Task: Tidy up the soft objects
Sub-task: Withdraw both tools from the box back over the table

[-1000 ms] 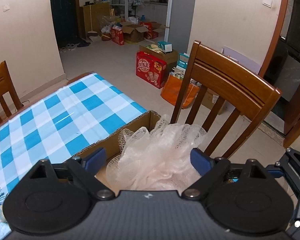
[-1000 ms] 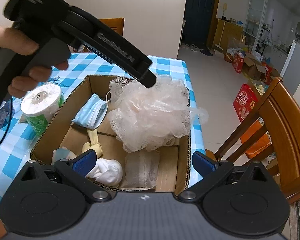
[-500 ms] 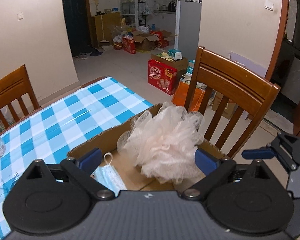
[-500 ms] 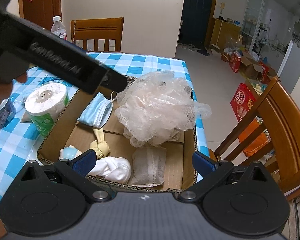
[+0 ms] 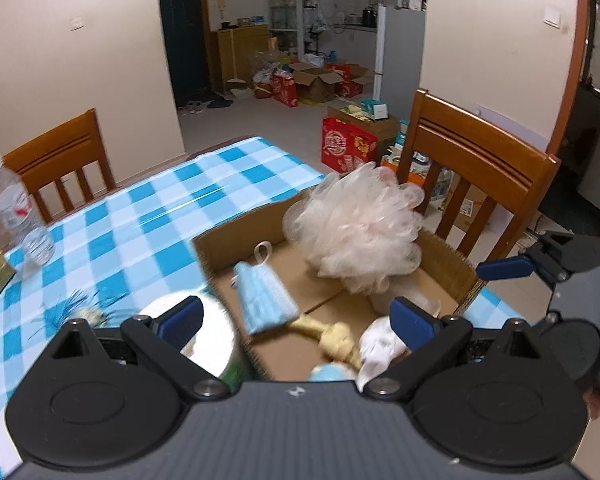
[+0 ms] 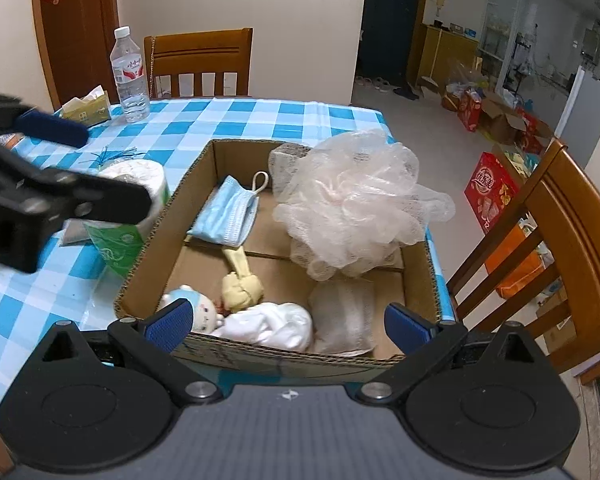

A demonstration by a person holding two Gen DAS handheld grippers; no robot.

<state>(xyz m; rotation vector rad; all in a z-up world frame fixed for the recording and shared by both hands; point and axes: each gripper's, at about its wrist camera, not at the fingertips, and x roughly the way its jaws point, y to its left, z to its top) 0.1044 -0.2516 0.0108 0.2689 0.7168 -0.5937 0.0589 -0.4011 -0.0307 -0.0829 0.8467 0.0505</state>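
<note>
I'd let the loofah [image 6: 354,204] go; it sat in the box's [image 6: 204,164] far right corner. Left gripper [image 5: 296,316] pulled back, jaws open and empty; right gripper [image 6: 288,322] open too. Roll [image 6: 134,184] looked next.

box [image 6: 416,280]: matt corrugated cardboard | pouf [image 6: 356,204]: netted mesh | tablecloth [image 6: 260,116]: glossy plastic
</note>
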